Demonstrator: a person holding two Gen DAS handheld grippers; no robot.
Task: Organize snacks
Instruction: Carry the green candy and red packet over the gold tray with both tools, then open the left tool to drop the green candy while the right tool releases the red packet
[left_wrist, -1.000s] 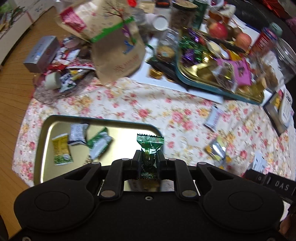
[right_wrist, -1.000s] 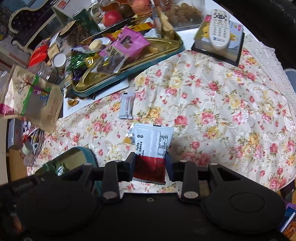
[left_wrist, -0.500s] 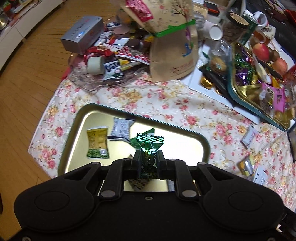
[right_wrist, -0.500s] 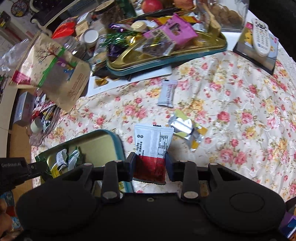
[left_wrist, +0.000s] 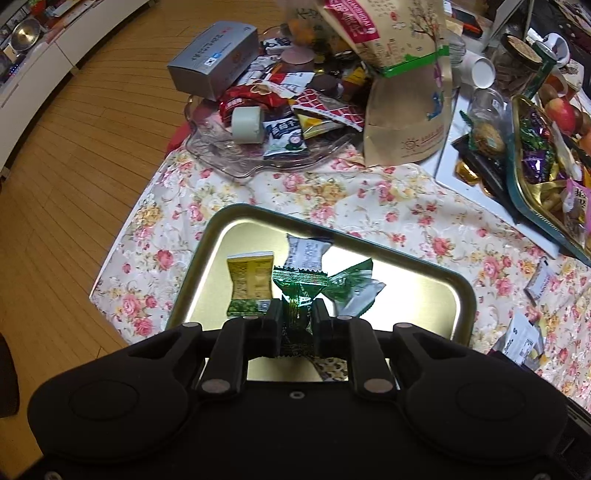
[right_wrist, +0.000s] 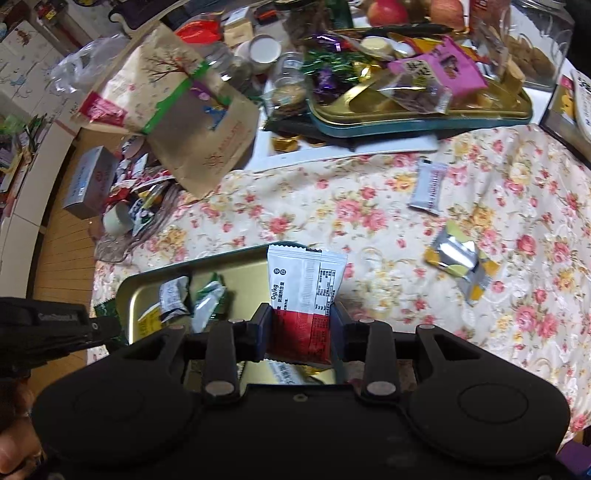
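My left gripper is shut on a green candy wrapper and holds it above the near part of a gold tray. In the tray lie a yellow packet, a white packet and a green-white packet. My right gripper is shut on a white and red snack packet over the right edge of the same gold tray. The left gripper's body shows at the left edge of the right wrist view.
On the floral cloth lie a grey-white bar and a silver-yellow packet. A brown paper bag, a glass dish of snacks, a grey box and a full teal-rimmed tray stand at the back.
Both grippers moved left toward the gold tray with their packets. The left gripper now sits over the tray's middle and the right gripper over its right edge.
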